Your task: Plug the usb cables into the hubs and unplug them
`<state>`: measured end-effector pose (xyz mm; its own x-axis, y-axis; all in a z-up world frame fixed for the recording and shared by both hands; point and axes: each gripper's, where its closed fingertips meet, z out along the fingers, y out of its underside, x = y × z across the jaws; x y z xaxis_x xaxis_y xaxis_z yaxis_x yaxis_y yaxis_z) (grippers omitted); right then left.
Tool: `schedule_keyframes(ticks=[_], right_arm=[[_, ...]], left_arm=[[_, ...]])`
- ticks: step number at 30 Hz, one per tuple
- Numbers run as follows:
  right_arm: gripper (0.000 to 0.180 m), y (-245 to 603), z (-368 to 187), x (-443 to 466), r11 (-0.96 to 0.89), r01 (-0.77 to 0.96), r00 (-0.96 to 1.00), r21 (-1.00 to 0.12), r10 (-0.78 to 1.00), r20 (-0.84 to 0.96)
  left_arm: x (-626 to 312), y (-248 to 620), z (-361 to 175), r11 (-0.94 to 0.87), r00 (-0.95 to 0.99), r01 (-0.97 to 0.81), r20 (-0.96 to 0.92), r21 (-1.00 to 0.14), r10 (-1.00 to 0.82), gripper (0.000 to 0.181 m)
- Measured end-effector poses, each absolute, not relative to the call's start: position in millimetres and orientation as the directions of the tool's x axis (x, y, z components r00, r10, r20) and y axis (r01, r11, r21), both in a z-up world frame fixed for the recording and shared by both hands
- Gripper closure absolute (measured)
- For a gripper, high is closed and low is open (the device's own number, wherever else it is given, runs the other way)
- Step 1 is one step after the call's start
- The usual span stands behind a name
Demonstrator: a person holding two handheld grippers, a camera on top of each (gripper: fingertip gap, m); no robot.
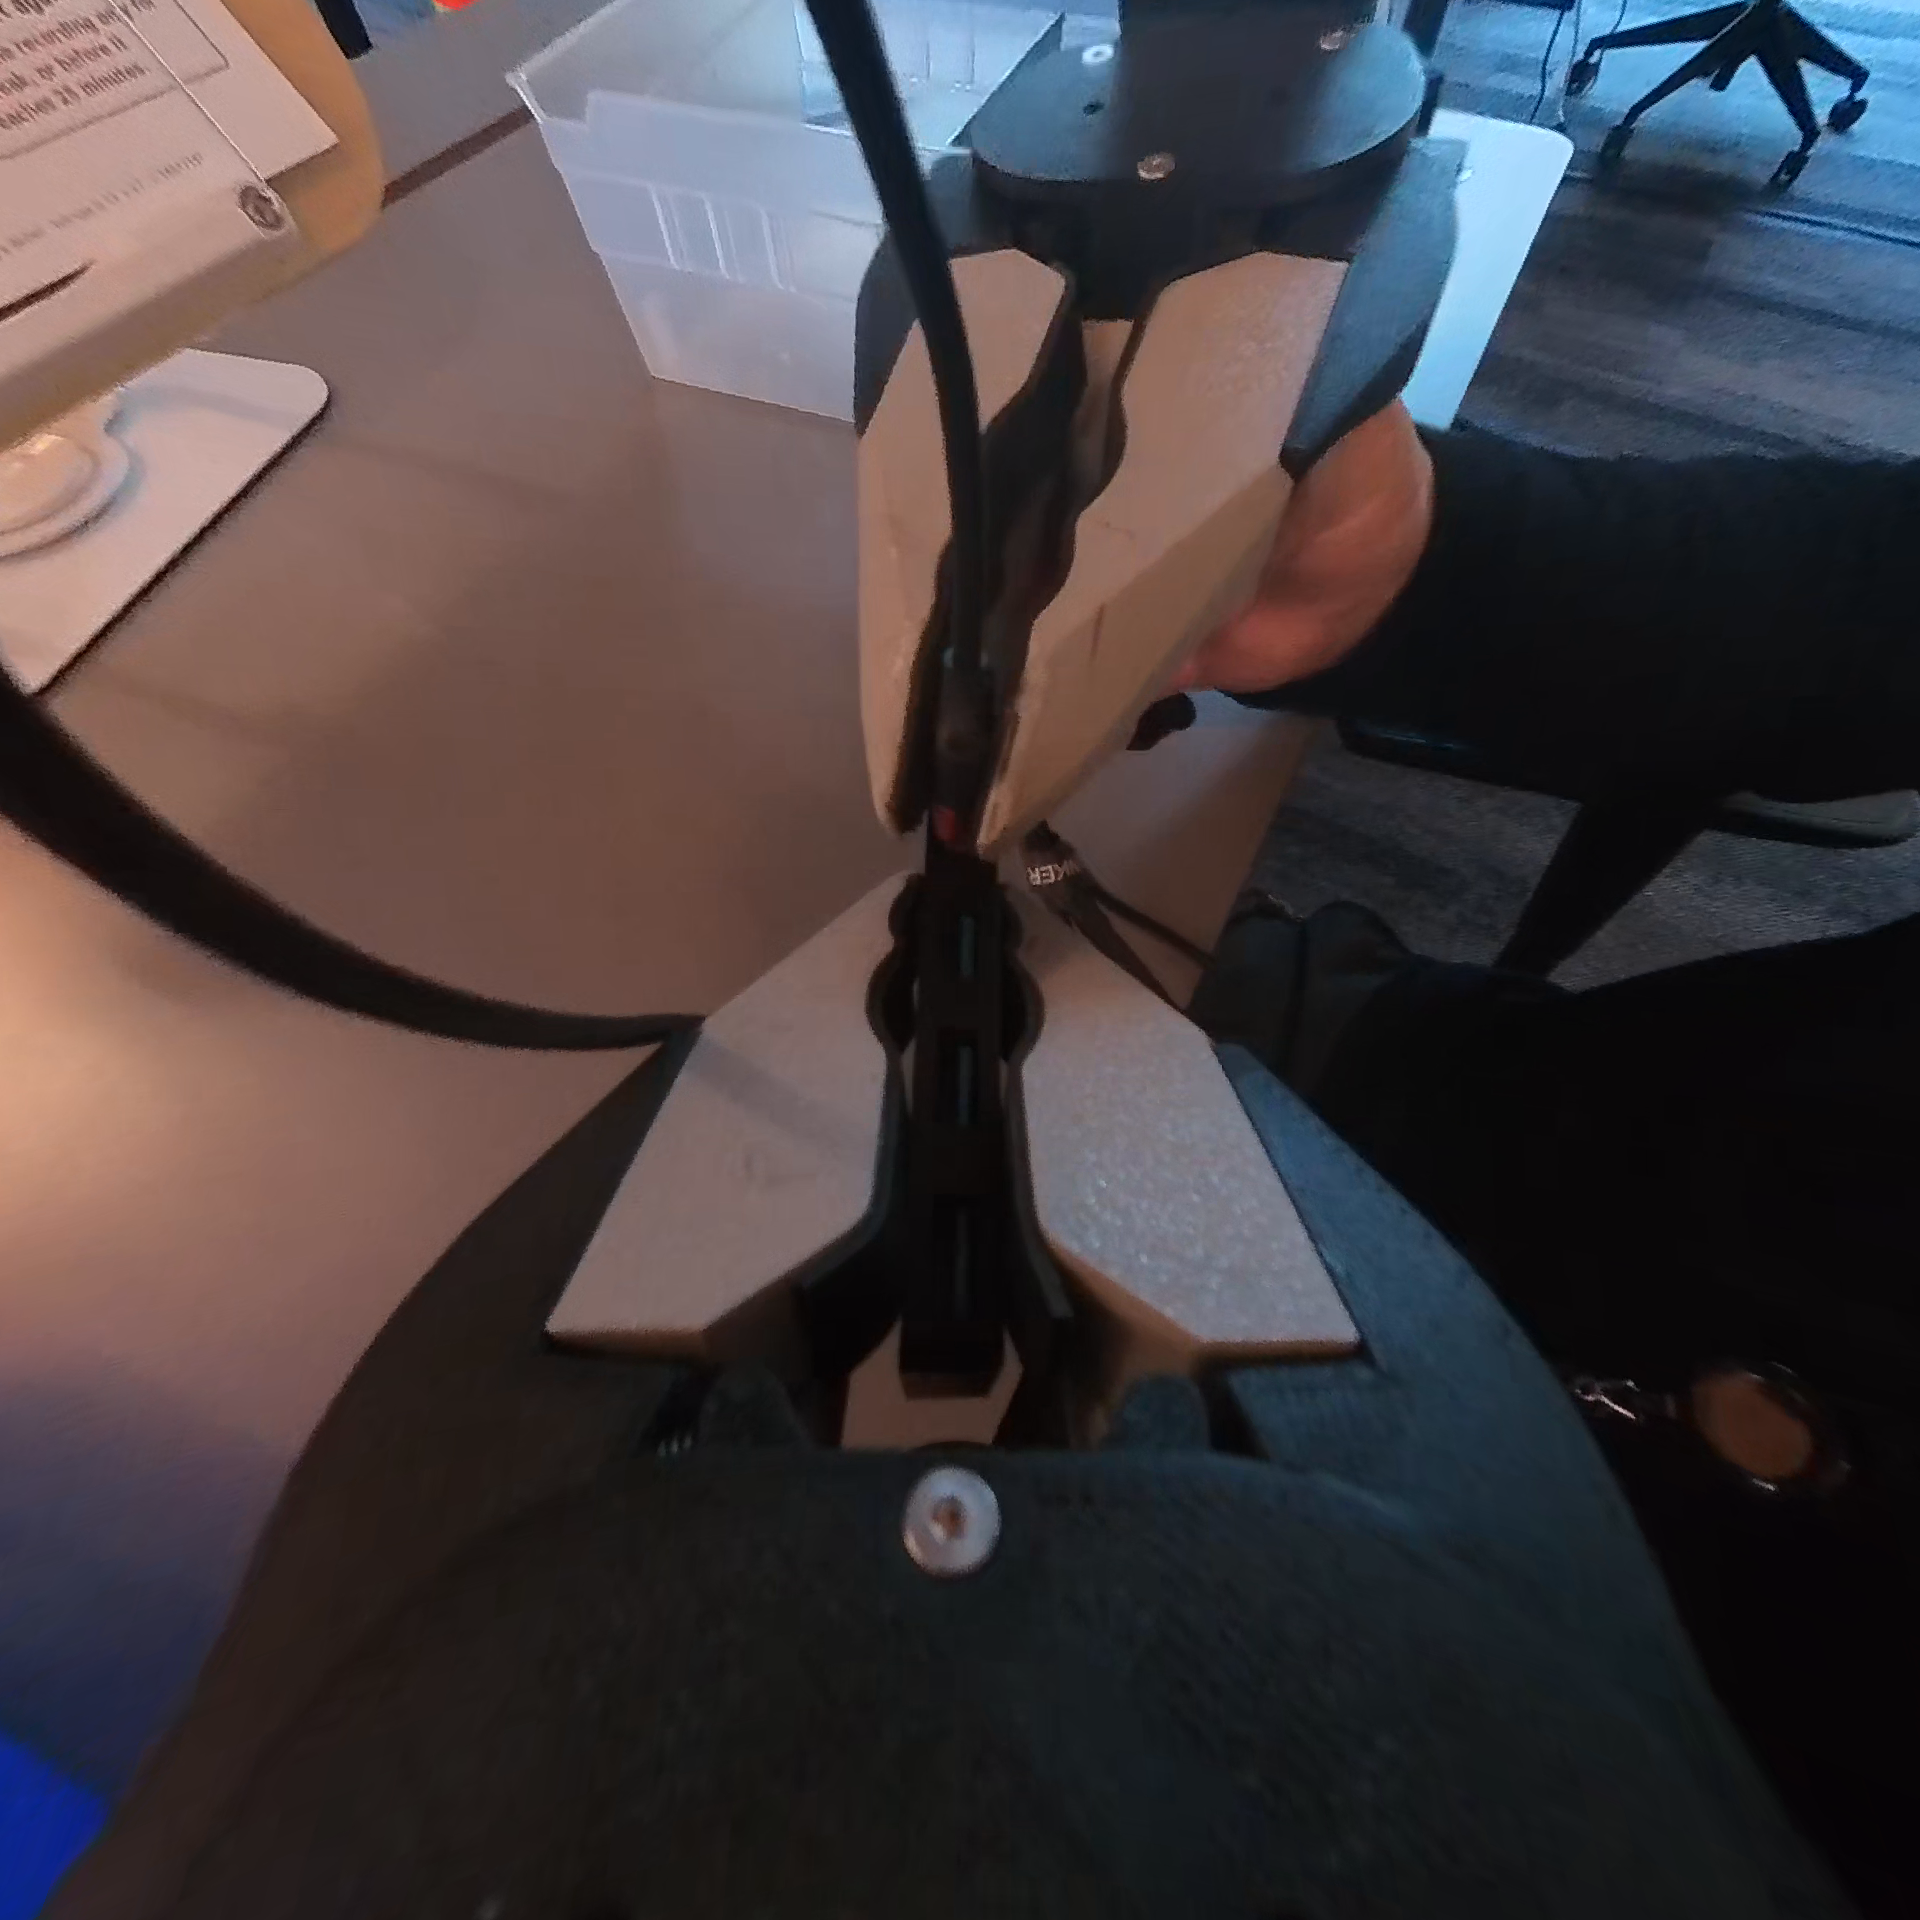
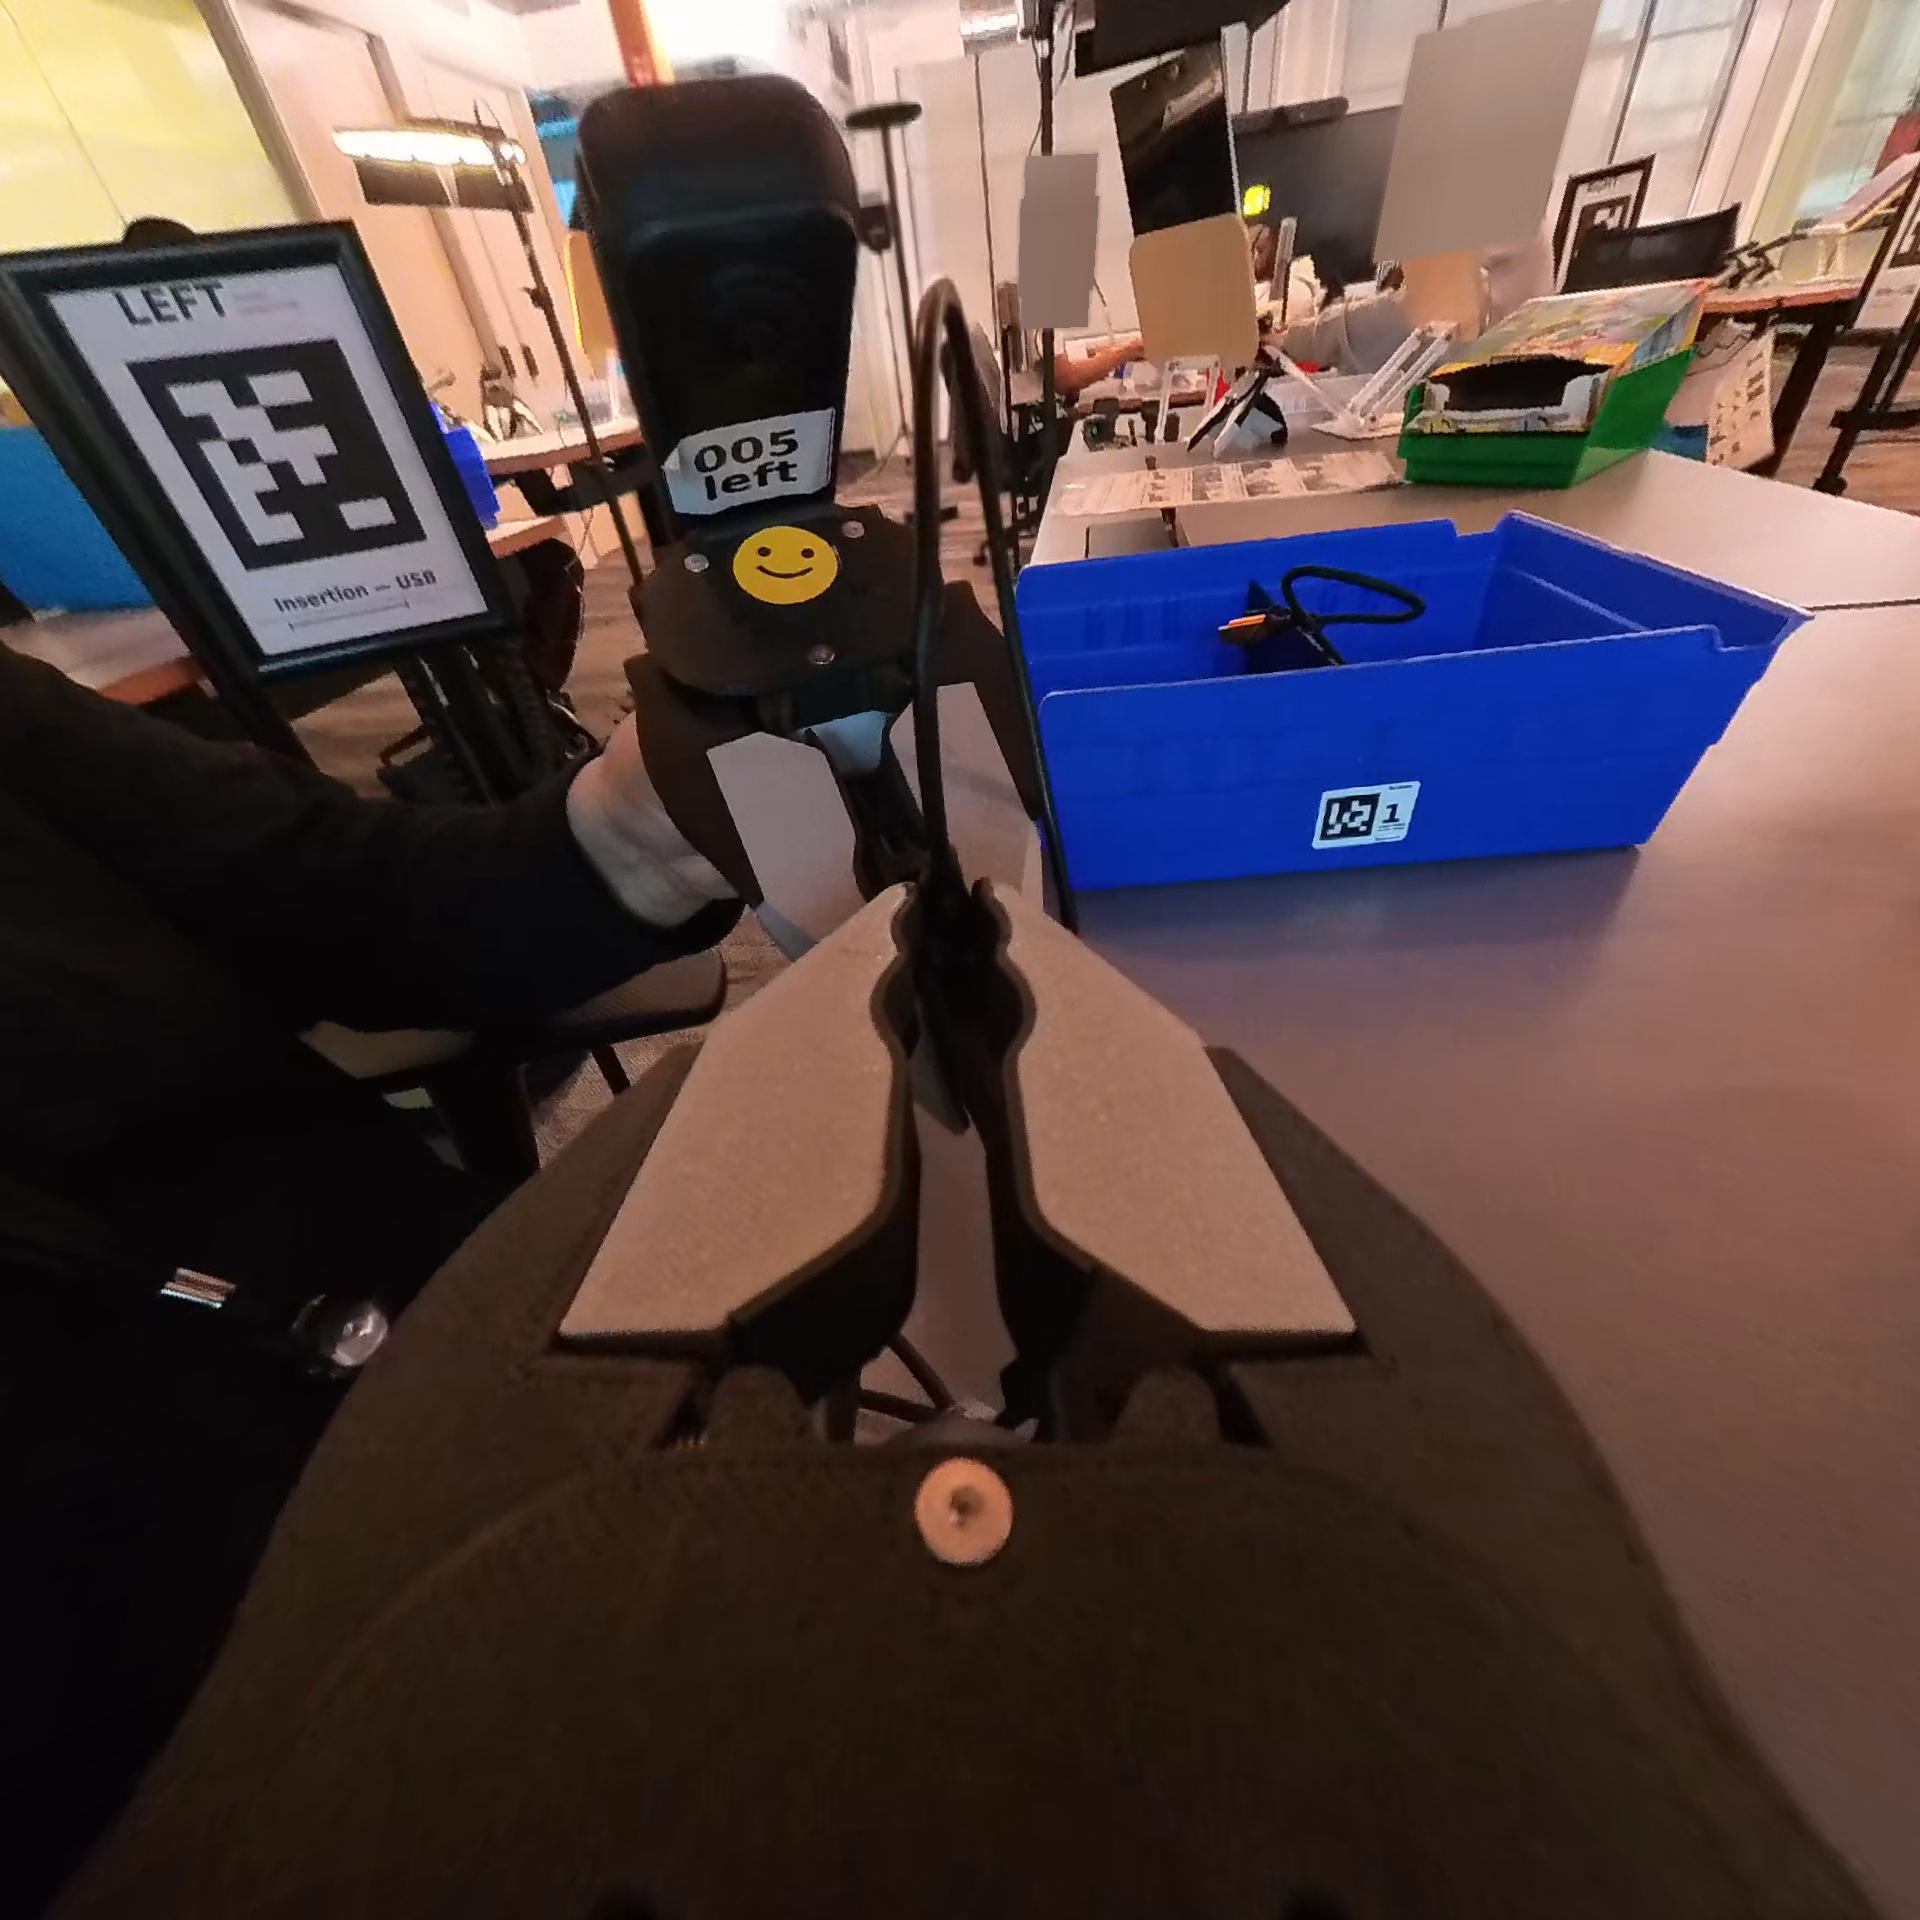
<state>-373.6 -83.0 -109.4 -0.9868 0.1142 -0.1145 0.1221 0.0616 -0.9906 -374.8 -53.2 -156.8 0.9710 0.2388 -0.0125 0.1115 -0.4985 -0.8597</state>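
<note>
In the left wrist view my left gripper is shut on a black USB hub, whose slots face the camera. My right gripper comes in from above, shut on a black USB plug with a red tip. The tip meets the hub's far end; I cannot tell how deep it sits. The plug's black cable runs up and away. In the right wrist view my right gripper is shut on the plug, its cable arcs upward, and the left gripper is just beyond, held by a gloved hand.
A blue bin holding another cable stands on the grey table to the right. A clear plastic container and a white monitor base are on the table. A thick black cable crosses at left. A framed marker sign stands at left. Left tips to right tips: about 5 cm.
</note>
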Motion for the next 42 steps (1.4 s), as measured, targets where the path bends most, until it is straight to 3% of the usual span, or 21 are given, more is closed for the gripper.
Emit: schedule_keyframes(ticks=[13, 25, 42], right_arm=[[0.177, -83, -102, -377, -0.047, 0.191, -0.977, -0.981, 0.091, -0.194], [0.162, -63, -119, -372, 0.329, -0.014, -0.984, -0.944, 0.161, 0.071], [0.171, -62, -109, -366, 0.227, 0.020, -0.996, -0.974, 0.085, -0.001]], left_arm=[[-378, -55, -153, -0.486, 0.967, 0.121, -0.007, -0.865, 0.254, 0.172], [-370, -44, -154, -0.509, 0.972, 0.097, -0.028, -0.855, 0.232, 0.170], [-365, -38, -145, -0.435, 0.981, 0.108, 0.026, -0.894, 0.192, 0.172]])
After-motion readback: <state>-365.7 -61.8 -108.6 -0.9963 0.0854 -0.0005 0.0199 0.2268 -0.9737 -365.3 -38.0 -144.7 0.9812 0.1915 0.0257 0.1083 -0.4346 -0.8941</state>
